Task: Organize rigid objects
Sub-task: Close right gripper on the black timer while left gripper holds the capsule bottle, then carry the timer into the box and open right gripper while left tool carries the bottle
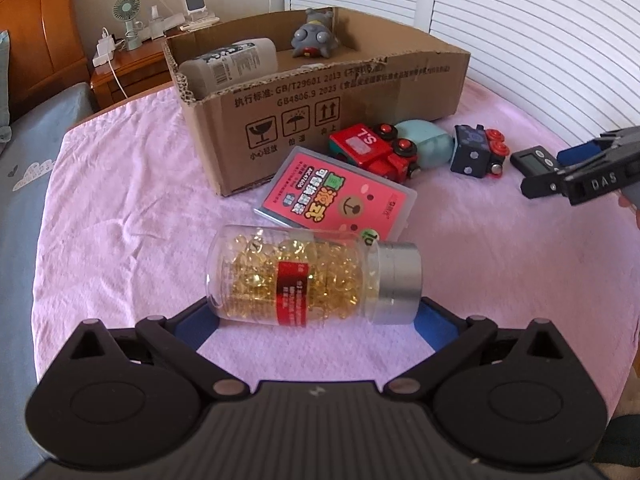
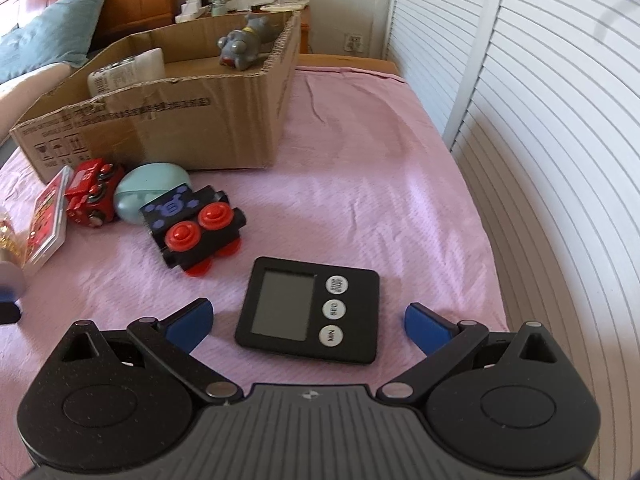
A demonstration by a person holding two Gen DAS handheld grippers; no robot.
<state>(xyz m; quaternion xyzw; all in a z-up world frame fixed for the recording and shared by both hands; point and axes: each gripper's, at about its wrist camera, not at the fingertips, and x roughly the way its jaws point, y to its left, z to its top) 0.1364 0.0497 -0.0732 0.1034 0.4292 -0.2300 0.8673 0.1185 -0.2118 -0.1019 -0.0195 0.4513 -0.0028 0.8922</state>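
Box (image 1: pixel 280 108) at twelve o'clock holds a white bottle (image 1: pixel 232 62) and grey toy (image 1: pixel 314 34); pill bottle (image 1: pixel 312 280), timer (image 2: pixel 308 310) and four items remain outside, with left gripper (image 1: pixel 316 316) and right gripper (image 2: pixel 308 320) jaws apart, empty.

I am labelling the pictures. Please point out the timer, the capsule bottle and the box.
timer (image 2: pixel 308 312): right wrist view, on its screen.
capsule bottle (image 1: pixel 296 278): left wrist view, on its clear body.
box (image 1: pixel 320 96): left wrist view, on its front wall.

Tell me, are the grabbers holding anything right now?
Nothing is held. The left gripper stands open around the clear capsule bottle; the right gripper stands open around the black digital timer.
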